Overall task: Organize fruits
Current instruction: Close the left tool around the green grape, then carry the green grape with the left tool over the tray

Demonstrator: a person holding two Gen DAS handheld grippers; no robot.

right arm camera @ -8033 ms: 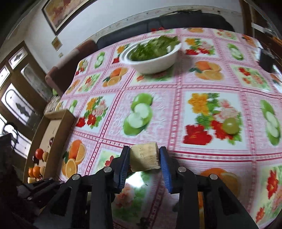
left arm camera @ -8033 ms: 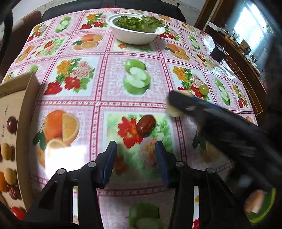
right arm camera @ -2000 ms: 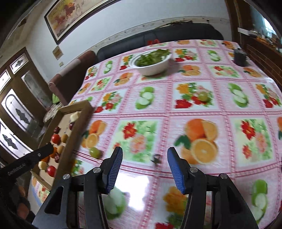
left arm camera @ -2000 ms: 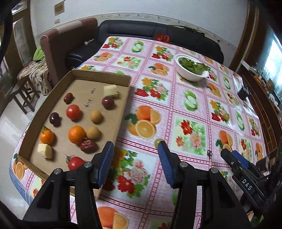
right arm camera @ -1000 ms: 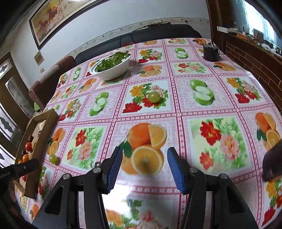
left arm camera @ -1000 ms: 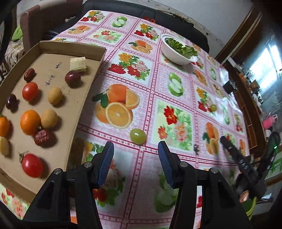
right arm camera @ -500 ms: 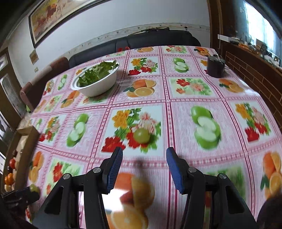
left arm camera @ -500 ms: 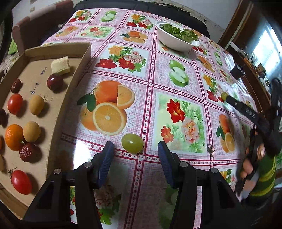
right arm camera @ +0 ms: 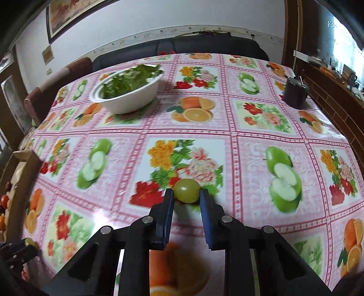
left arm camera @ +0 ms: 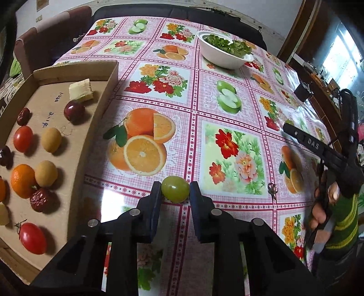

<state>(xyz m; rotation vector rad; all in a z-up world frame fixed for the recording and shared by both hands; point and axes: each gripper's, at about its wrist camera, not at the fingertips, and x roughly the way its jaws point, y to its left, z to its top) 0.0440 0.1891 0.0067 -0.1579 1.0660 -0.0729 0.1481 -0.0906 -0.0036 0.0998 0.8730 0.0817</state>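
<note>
Half a second ago both claws stood wide; now clamped. Left claw (left arm camera: 175, 191) just closed, pads pinching a green grape (left arm camera: 175, 192) near the table's near edge, beside the cardboard tray (left arm camera: 97, 127). Right claw (right arm camera: 186, 197) just closed too, squeezing a second green grape (right arm camera: 187, 193) on a printed flower square toward the table's middle.

Tray at the table's left edge, holding red tomatoes (left arm camera: 32, 235), an orange (left arm camera: 22, 180), tan round fruits (left arm camera: 46, 173), dark dates (left arm camera: 42, 199), a dark plum (left arm camera: 74, 111) and a pale banana chunk (left arm camera: 81, 89) at its far end, with blue writing on the cardboard.

Table (left arm camera: 229, 127) covered with a glossy pink checked cloth printed with oranges, apples and flowers, glare along the near edge. White bowl (left arm camera: 224, 55) of green leaves toward the far edge; small dark container (right arm camera: 295, 94) near the far right corner. Beyond the far edge a black sofa (right arm camera: 204, 49); brown armchair (left arm camera: 52, 43) off the far left corner. White wall with a framed painting (right arm camera: 68, 17); bright window at right.
</note>
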